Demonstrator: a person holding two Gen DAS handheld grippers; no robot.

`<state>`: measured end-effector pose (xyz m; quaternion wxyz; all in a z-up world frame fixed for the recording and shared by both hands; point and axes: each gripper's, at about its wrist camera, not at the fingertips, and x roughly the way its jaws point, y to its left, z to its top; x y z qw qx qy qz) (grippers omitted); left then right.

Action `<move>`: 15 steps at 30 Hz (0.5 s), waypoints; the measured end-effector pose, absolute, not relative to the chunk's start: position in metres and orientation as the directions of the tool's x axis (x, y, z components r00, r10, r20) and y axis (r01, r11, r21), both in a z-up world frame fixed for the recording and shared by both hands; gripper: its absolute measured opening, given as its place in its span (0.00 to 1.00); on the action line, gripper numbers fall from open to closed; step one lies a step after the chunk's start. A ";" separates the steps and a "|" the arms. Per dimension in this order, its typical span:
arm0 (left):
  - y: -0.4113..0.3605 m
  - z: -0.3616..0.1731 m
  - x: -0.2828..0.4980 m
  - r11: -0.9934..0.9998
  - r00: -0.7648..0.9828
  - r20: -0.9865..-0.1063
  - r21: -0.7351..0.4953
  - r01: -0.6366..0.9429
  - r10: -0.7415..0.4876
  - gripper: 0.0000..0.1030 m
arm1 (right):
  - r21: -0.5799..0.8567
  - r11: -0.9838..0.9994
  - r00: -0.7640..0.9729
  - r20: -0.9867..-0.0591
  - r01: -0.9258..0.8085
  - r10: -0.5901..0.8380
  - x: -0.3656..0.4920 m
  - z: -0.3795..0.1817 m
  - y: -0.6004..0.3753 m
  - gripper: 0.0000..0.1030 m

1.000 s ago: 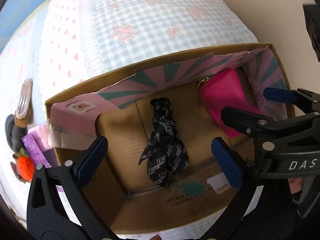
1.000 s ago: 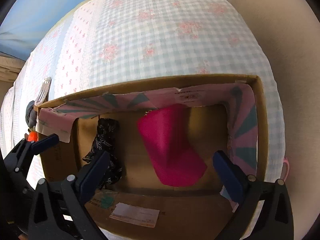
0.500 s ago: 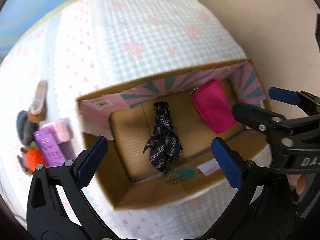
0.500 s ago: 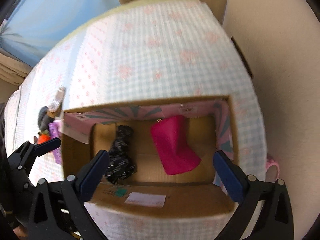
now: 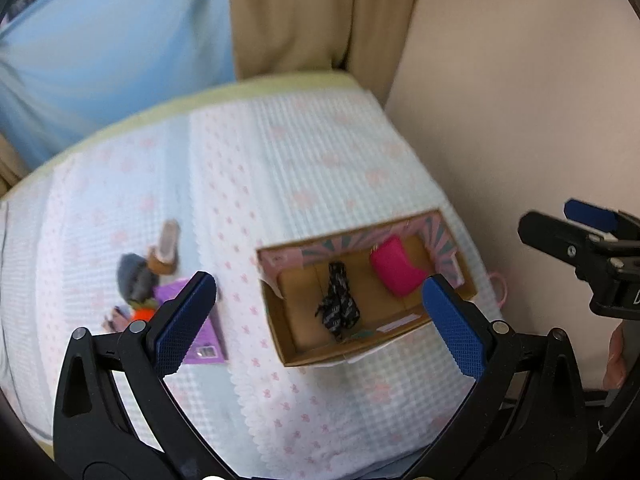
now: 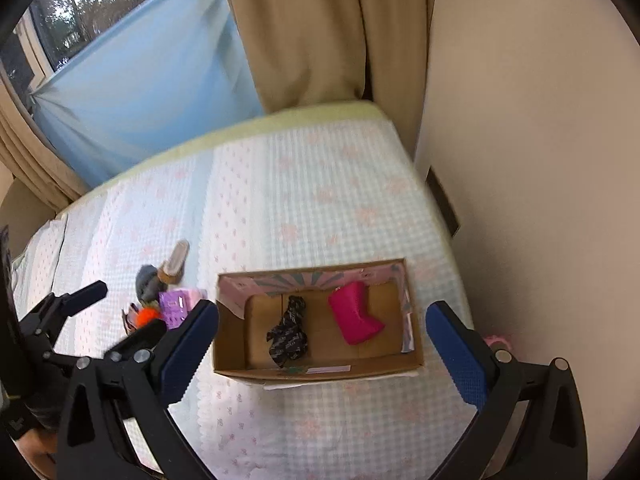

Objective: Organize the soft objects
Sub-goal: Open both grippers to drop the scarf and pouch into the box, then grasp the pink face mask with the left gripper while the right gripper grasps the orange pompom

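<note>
Now the left gripper (image 5: 320,322) and the right gripper (image 6: 322,348) both hang above the bed (image 6: 304,200) with jaws spread wide, holding nothing. Near the bed's right edge, the cardboard box (image 6: 320,372) contains a black scarf (image 6: 289,330) and a pink pouch (image 6: 354,314), lying apart. Toward the left edge, a small heap with a purple packet (image 6: 174,306) lies just beside the box.

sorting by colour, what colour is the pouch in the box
Bright pink pouch, clearest in the right wrist view.
</note>
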<state>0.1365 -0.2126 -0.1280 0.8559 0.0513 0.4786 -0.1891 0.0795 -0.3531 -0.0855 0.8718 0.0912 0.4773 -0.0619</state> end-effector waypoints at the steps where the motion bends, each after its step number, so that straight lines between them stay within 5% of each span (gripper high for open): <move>1: -0.206 -0.117 0.131 0.926 0.492 -0.826 -0.092 0.367 -0.277 1.00 | 0.097 0.977 0.548 -0.836 0.188 -0.022 0.073 -0.077 -0.349 1.00; 15: -0.103 -0.043 0.069 0.985 0.666 -0.727 -0.092 0.149 -0.168 1.00 | 0.121 0.990 0.696 -0.717 0.066 0.041 0.024 -0.024 -0.286 1.00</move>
